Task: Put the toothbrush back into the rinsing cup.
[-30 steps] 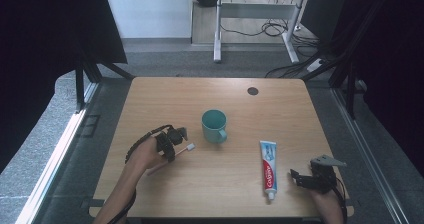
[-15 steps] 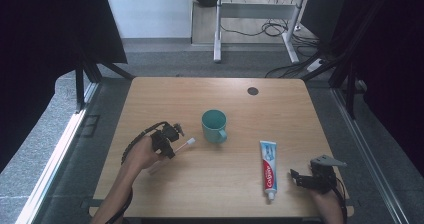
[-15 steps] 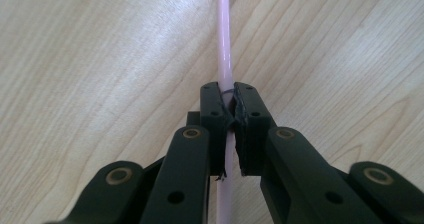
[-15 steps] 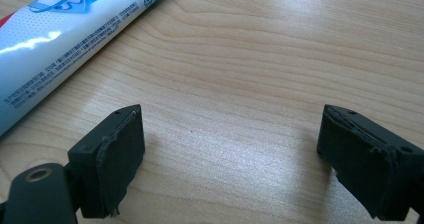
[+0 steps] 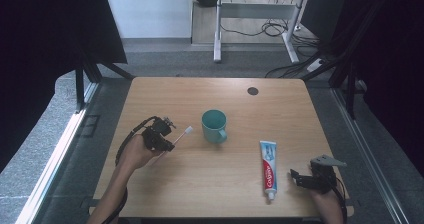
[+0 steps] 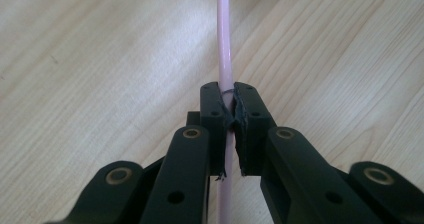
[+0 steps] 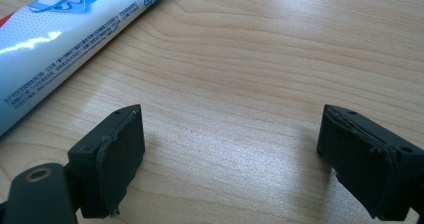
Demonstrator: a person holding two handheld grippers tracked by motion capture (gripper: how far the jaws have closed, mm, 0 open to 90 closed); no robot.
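Toothbrush (image 5: pixel 176 139), pink in the handle and white at the head, sits clamped in the left tool (image 5: pixel 161 135) over the left half of the counter (image 5: pixel 220 179). Near to far, the right tool (image 5: pixel 299 179) comes first: it rests low at the counter's near right edge with the person's right hand (image 5: pixel 327 199) behind it, its jaws spread wide with bare wood between them, gripping nothing. In the right gripper view the two black pads (image 7: pixel 122 154) stand well apart, and the toothpaste tube (image 7: pixel 60 39) lies off to the upper left, clear of them. Just to the left of that tool in the high view the toothpaste tube (image 5: pixel 268 168) lies flat, lengthwise, cap end toward the near edge.

Farther in, the person's left hand (image 5: pixel 136 151) holds the left tool, whose jaws are pressed together on the pink handle (image 6: pixel 225 69); in the left gripper view the handle runs straight up between the pads and out past them. The brush head points right toward the teal mug (image 5: pixel 214 126), near it but not touching. That mug stands upright about mid-counter, its handle to the near right. Beyond it, toward the far edge, a small dark round cap (image 5: pixel 253 91) sits in the wood.
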